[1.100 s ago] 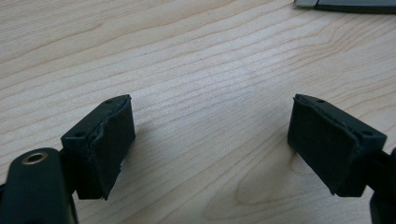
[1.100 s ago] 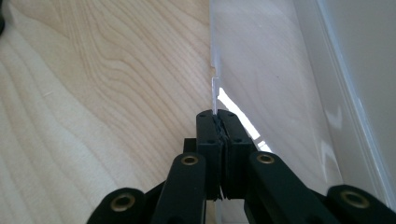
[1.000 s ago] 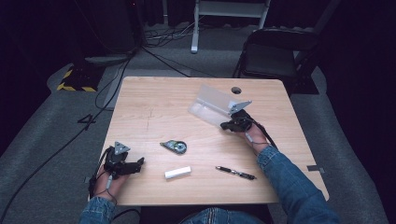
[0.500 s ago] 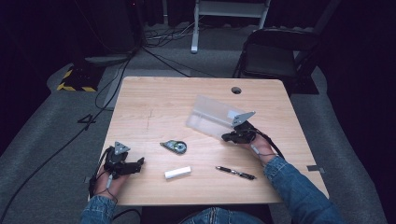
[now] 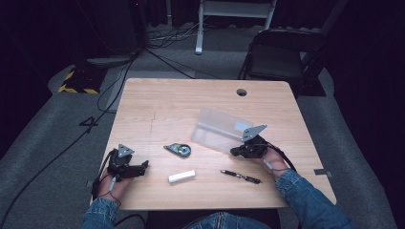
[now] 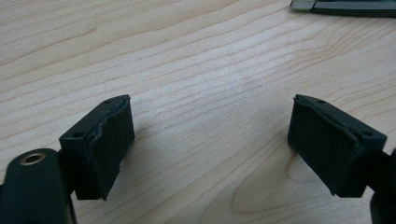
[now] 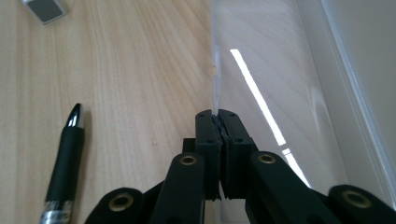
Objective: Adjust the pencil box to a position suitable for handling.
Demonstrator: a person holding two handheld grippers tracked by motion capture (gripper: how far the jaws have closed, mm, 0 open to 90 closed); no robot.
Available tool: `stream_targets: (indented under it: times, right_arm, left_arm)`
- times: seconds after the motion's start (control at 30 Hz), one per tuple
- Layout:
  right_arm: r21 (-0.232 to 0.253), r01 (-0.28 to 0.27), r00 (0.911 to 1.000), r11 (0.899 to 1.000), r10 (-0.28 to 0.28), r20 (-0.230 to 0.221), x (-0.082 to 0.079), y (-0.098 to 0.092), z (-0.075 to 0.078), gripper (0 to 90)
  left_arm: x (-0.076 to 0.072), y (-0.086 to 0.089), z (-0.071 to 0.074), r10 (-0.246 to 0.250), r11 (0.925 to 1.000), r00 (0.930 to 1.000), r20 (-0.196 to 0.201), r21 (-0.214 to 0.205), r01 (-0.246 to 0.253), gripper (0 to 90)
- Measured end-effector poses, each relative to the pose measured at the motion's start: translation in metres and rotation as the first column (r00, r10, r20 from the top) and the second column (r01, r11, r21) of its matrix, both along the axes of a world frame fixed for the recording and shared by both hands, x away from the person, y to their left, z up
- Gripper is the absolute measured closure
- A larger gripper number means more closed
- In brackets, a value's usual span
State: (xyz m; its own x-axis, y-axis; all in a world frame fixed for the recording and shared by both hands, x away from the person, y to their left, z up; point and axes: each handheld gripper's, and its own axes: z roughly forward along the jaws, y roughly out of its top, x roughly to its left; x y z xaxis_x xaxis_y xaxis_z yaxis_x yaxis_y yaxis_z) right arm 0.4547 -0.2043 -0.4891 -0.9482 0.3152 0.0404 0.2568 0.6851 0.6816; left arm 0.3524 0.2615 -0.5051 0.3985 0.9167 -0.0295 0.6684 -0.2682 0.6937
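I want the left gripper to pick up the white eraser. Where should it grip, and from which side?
Grip the eraser across its narrow middle, coming from above. It lies flat as a long, thin block with free table around it, so the open left gripper could probably span its short width.

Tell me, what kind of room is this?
Probably a recording studio or lab, not a home: a lone wooden table stands on grey carpet amid dark surroundings, cables trail across the floor, and a folding chair sits behind. A person works there with a hand-held gripper holding a clear plastic case.

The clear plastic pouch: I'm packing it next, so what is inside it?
The clear plastic pouch, pinched at its edge by the right tongs, looks empty: wood grain shows through. Its far fold is unclear.
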Motion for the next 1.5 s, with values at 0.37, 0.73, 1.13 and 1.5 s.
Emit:
stream_targets:
  times: [0.37,0.73,1.13,1.5]
  right_arm:
    - [-0.021,-0.03,0.9995,0.999,0.03,-0.007,-0.023,-0.01,0.002,87.3]
    - [-0.029,-0.055,0.9984,0.998,0.054,-0.016,-0.036,-0.016,0.003,85.9]
    - [0.035,-0.019,0.9991,0.999,0.021,-0.038,-0.04,-0.022,0.012,69.8]
    - [0.083,0.003,0.9988,0.997,0.001,-0.05,-0.064,-0.031,0.029,67.2]
  left_arm:
    - [0.003,0.0,0.0,-0.019,0.9998,0.9998,0.0,0.004,0.019,14.6]
    - [0.004,0.0,0.0,-0.02,0.9998,0.9998,0.0,0.007,0.02,14.6]
    - [0.004,0.0,0.0,-0.022,0.9997,0.9998,0.0,0.01,0.022,14.6]
    - [0.004,0.0,0.0,-0.022,0.9997,0.9998,0.0,0.01,0.022,14.6]
